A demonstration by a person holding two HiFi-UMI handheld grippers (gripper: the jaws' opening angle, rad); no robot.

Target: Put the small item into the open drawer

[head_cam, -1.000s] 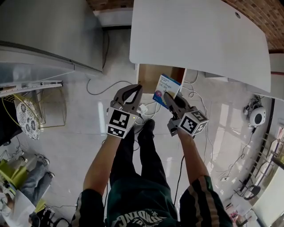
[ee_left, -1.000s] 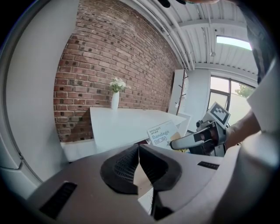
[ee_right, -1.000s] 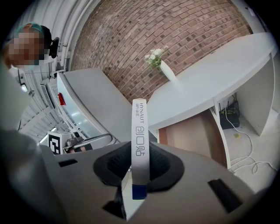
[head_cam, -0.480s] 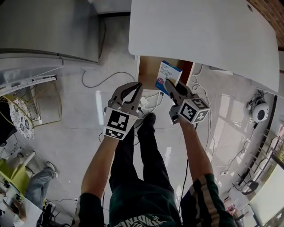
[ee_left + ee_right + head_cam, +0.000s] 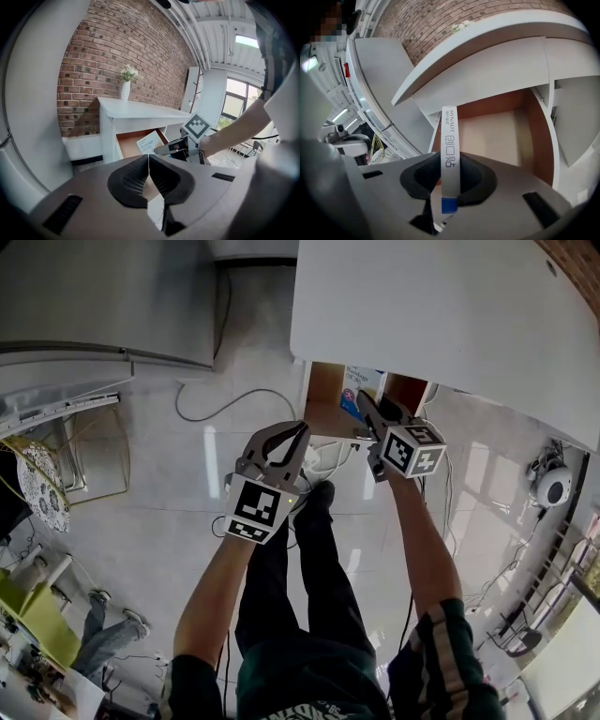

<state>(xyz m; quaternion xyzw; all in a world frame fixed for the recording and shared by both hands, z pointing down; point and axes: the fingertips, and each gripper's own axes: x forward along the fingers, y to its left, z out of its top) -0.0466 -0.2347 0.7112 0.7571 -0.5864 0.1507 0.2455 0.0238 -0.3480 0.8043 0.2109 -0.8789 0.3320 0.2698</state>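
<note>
My right gripper (image 5: 450,165) is clamped, jaws partway apart, on the bandage box (image 5: 450,136), pinching its flat faces near the blue end. The box looks light: stiff card, crushable, slick print, so I'd judge a gentle flat-face grip like this is right. In the head view it's top centre, at the open drawer (image 5: 323,397) under the white desk (image 5: 450,315). My left gripper (image 5: 148,161) has its jaws together and is empty. Glossy tiled floor (image 5: 187,493), loose cables (image 5: 211,416), brick wall (image 5: 93,61).
</note>
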